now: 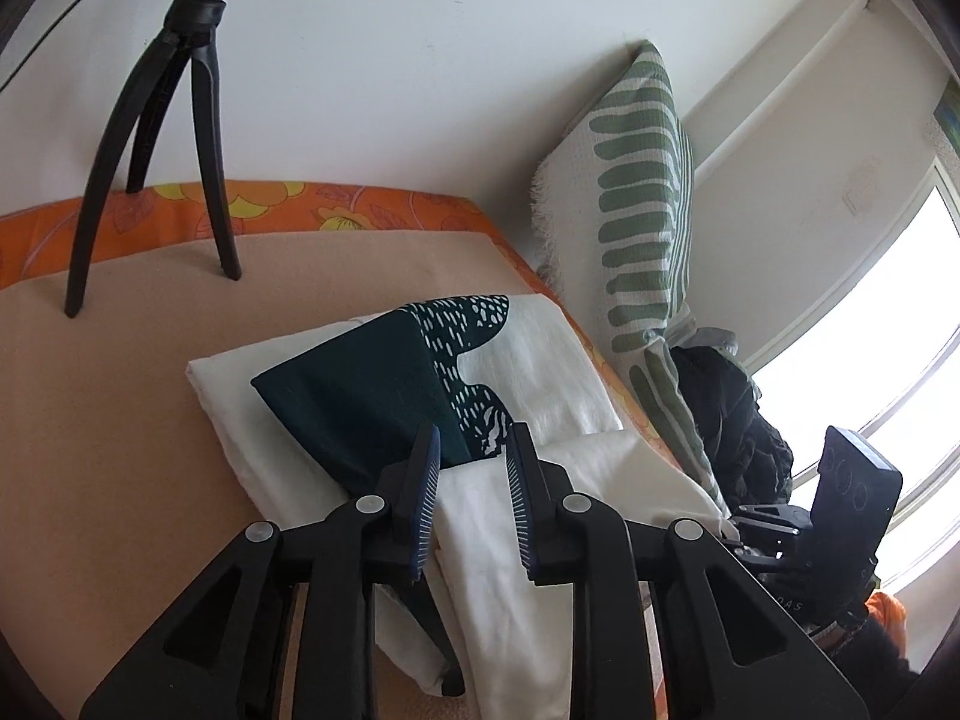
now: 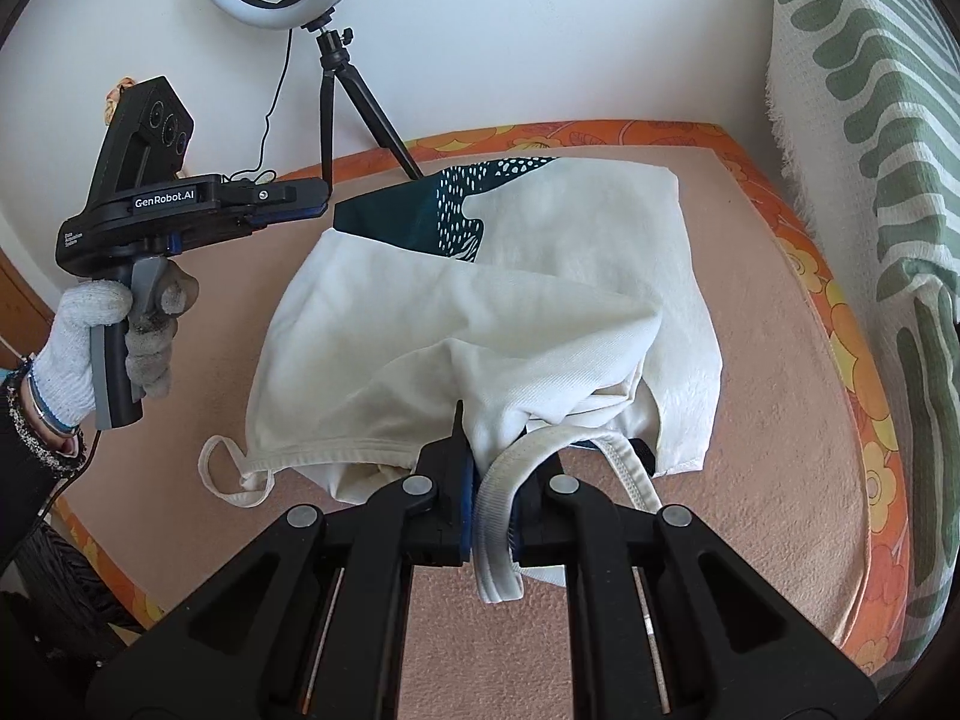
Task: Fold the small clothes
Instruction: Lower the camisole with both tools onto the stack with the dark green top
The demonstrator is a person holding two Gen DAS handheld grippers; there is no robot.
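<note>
Right wrist view: gloved hand holds left gripper level above garment.

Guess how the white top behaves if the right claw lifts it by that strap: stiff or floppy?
Likely floppy: the white top lies in soft folds and the strap curls limply from the right claw. Probably light, being thin knit. It would likely drape and unfold as lifted, dragging on the beige cover rather than sliding.
</note>
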